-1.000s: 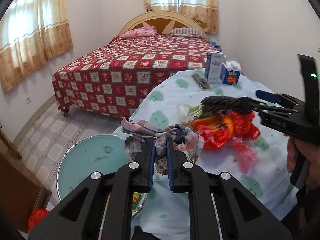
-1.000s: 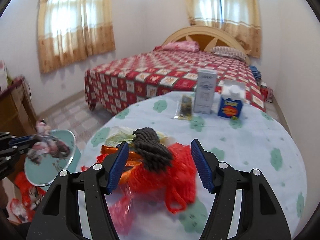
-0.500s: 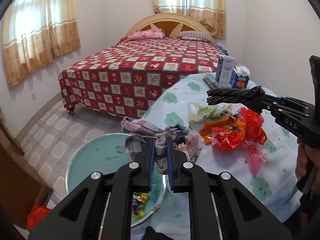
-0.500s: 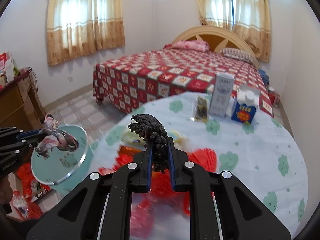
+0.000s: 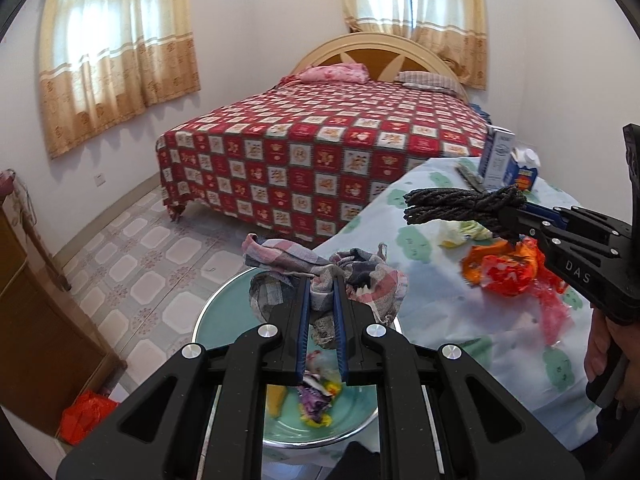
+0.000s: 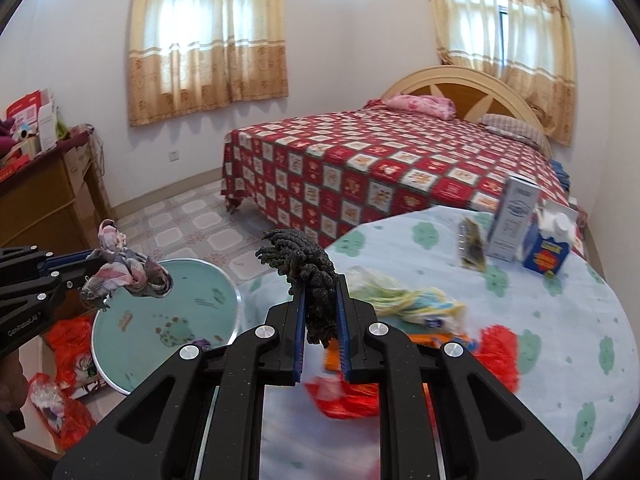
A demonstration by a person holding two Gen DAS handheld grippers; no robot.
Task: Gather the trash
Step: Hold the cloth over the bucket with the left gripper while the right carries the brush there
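My left gripper [image 5: 320, 282] is shut on a crumpled plaid rag [image 5: 360, 276] and holds it above the teal basin [image 5: 224, 320], which has a few scraps in its bottom. My right gripper [image 6: 320, 286] is shut on a dark coiled rope bundle [image 6: 300, 256], lifted off the table near its left edge. In the left wrist view the rope bundle [image 5: 452, 204] sticks out of the right gripper [image 5: 514, 216] above the table. In the right wrist view the left gripper [image 6: 82, 268] holds the rag [image 6: 128, 276] over the basin [image 6: 168, 304].
Red and orange wrappers [image 6: 496, 344] and a yellow-green wrapper [image 6: 404, 300] lie on the round table [image 6: 560, 320]. A white box [image 6: 514, 216] and a blue carton [image 6: 548, 248] stand at its far side. A bed [image 6: 380, 172] is beyond, a wooden cabinet [image 6: 44, 200] at the left, and red bags [image 6: 68, 344] on the floor.
My right gripper went from open around the rope bundle to shut on it, then lifted it off the wrappers toward the basin. My left gripper carried the rag further over the basin.
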